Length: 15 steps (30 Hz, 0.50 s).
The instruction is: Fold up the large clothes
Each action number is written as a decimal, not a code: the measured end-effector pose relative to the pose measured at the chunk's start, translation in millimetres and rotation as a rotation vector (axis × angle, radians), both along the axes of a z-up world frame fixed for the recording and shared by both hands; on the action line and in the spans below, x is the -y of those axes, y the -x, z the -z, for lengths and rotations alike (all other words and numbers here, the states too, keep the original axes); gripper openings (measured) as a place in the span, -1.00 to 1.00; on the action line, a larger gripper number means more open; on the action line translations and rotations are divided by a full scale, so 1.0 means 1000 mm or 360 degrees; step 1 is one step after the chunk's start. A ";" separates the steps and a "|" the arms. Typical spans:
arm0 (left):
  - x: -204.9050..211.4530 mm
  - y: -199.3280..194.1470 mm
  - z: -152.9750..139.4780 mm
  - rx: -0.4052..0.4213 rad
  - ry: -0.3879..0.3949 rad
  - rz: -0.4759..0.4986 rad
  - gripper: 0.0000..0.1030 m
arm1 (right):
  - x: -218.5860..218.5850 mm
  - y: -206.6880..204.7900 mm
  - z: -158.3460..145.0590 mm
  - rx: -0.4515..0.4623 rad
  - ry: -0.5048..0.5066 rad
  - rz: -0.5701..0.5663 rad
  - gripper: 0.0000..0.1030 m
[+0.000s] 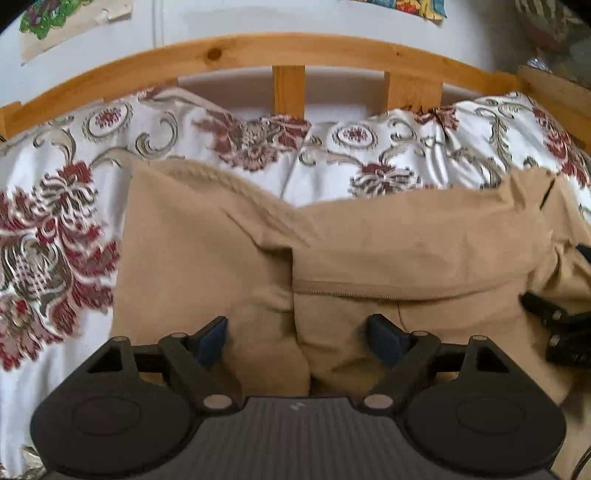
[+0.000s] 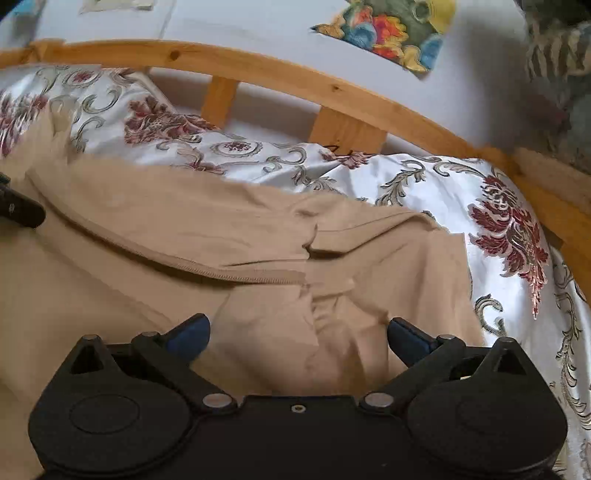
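Tan cotton cloth, a large garment (image 1: 369, 251) with stitched hems and a ribbed edge, lies in loose folds on a bed covered by a white satin bedspread (image 1: 55, 221) patterned with dark red flowers and grey scrolls. In the left wrist view the bedspread shows bare on the left, the garment fills the middle and right, and a folded-over layer with a sewn hem crosses it. The left gripper (image 1: 299, 341) is released, its blue-padded fingers (image 1: 212, 339) spread wide over a bunched fold of the tan cloth without pinching it. At the right edge of that view part of the black right gripper (image 1: 557, 325) shows over the cloth. In the right wrist view the garment spreads from the left edge to just right of centre, with bare bedspread beyond. The right gripper (image 2: 299, 338) is likewise released, its fingers (image 2: 188, 336) wide apart above rumpled cloth, gripping nothing. A pine bed rail (image 2: 258, 70) with upright slats runs behind, and colourful paper pictures (image 2: 391, 29) hang on the white wall (image 2: 258, 22).
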State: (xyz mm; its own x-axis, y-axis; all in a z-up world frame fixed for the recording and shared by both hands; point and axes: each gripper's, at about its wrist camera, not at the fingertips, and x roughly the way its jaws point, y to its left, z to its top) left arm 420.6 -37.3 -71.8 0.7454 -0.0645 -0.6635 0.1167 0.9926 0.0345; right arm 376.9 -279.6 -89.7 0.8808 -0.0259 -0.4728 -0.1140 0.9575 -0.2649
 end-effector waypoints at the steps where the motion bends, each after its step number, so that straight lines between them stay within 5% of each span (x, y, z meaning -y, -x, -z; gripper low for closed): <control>1: -0.002 0.000 0.001 -0.0018 0.0007 0.0000 0.68 | 0.003 -0.001 -0.003 -0.0015 -0.0025 0.0000 0.98; 6: -0.022 0.024 -0.013 -0.0050 0.0187 -0.0089 0.73 | 0.032 0.020 -0.023 0.0140 -0.0276 0.0045 0.95; 9: -0.023 0.042 -0.006 -0.0010 0.0095 -0.0017 0.77 | 0.042 0.030 -0.024 0.0226 -0.0263 0.0137 0.98; 11: -0.018 0.042 0.007 -0.0086 -0.0021 -0.0005 0.83 | 0.042 0.022 -0.009 0.0119 -0.0134 0.0201 0.98; 15: -0.018 0.041 0.013 -0.0105 -0.0062 -0.0037 0.90 | 0.043 0.016 0.000 0.0049 -0.0116 0.0208 0.98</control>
